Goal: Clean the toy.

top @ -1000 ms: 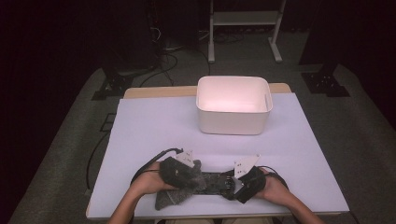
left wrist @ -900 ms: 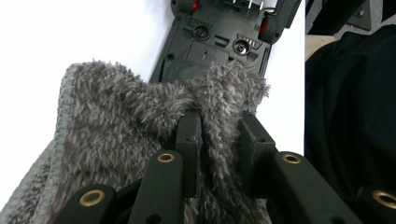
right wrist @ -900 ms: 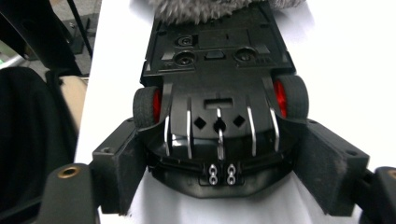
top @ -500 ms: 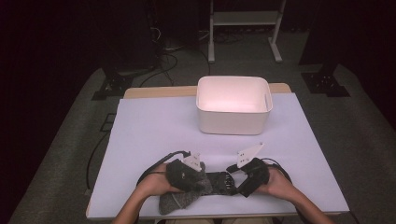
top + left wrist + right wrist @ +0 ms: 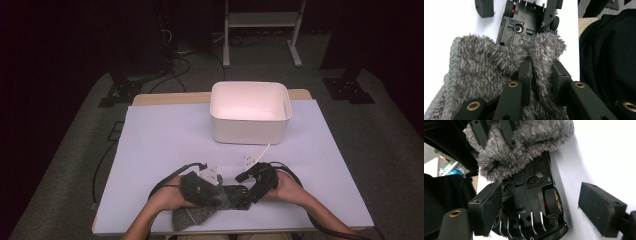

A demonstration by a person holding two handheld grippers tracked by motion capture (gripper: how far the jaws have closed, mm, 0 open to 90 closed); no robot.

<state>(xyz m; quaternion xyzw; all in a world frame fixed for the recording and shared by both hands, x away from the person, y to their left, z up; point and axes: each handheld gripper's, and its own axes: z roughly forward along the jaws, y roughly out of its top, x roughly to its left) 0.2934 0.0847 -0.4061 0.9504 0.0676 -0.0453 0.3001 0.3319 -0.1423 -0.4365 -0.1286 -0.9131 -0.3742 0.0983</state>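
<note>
Toy car [image 5: 531, 202] lies upside down on tabletop [image 5: 165, 145] between right gripper [image 5: 544, 212] jaws, which have just opened wide, pads off it. Left gripper [image 5: 541, 77] jaws pinch grey fuzzy sock [image 5: 491, 65] just beyond, likely sleeving it over the car. White bin [image 5: 250, 112] well beyond.

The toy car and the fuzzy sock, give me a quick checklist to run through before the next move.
1. Left gripper clamped on the grey sock: ok.
2. Sock opening pulled over the toy car: not ok, only one end of the car is covered.
3. Right gripper gripping the car: not ok, its jaws have just been opening and stand wide on either side of the car.
4. Car on the table: cannot tell.
5. White bin free to receive things: ok, looks empty.
</note>
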